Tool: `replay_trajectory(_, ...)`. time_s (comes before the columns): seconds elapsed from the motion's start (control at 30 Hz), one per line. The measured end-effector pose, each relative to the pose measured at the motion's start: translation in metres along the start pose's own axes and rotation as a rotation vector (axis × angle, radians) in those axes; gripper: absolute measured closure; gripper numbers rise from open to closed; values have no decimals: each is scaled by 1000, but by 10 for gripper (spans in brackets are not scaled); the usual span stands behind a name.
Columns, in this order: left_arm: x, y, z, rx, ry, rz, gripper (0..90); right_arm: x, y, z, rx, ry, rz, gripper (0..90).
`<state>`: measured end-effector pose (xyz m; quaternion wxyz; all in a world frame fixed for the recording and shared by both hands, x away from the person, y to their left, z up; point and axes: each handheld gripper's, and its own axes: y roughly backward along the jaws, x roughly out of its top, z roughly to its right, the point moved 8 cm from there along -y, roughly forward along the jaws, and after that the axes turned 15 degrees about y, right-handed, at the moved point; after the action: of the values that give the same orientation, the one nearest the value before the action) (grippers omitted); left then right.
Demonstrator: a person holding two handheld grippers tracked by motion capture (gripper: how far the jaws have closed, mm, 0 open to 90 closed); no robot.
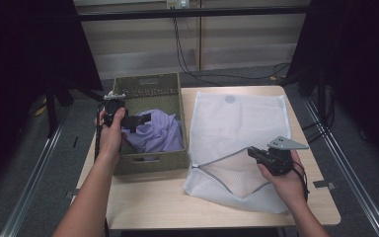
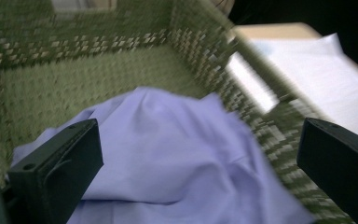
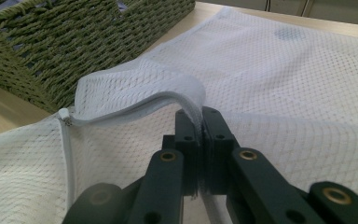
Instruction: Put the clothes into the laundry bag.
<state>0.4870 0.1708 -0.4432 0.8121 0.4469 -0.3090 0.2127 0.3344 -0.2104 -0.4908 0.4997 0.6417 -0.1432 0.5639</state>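
A green woven basket [image 1: 150, 167] on the table's left holds a lavender cloth [image 1: 155, 133]. My left gripper [image 1: 140, 121] hangs open over the basket, jaws wide apart above the cloth [image 2: 168, 154] with nothing between them. To the basket's right lies a white mesh laundry bag [image 1: 237, 123] with its mouth unzipped. My right gripper [image 1: 252, 152] is shut on the bag's upper zipper edge and lifts it a little. In the right gripper view the jaws [image 3: 201, 116] pinch that edge, and the bag's mesh [image 3: 284, 84] spreads beyond them.
The wooden table [image 1: 148, 202] has bare surface in front of the basket and the bag. The bag's zipper pull [image 3: 64, 116] sits at the left end of the opening, near the basket wall [image 3: 74, 42]. Dark frames and cables surround the table.
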Motion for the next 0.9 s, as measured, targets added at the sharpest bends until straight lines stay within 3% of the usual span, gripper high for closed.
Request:
replay_trajectory(0.1, -5, -14, -9, 61, 3, -33, 46, 0, 0, 0, 0, 5, 1, 869)
replay_trajectory(0.27, -13, -34, -22, 94, 53, -136, 62, -1, -1, -1, 2, 3, -8, 866)
replay_trajectory(0.37, -15, -45, -21, 70, 110, -155, 49, -1, -1, -2, 4, 4, -7, 867)
replay_trajectory(0.43, -18, -48, -19, 33, 134, -209, 42, -1, -2, -2, 5, 7, -7, 867)
replay_trajectory(0.53, -17, -53, -13, 7, 190, -219, 13, -1, -2, -3, 8, 2, -5, 868)
replay_trajectory(0.63, -26, -62, -15, 41, 184, -288, 8, -2, -3, -3, 11, 7, -9, 867)
replay_trajectory(0.73, -40, -70, -21, 111, 188, -395, 0, -4, -4, -4, 16, 12, -14, 867)
replay_trajectory(0.87, -54, -77, -25, 195, 121, -513, 0, -4, -5, -5, 19, 7, -22, 868)
replay_trajectory(0.9, -58, -79, -25, 214, 122, -537, 0, -4, -5, -6, 21, 8, -20, 867)
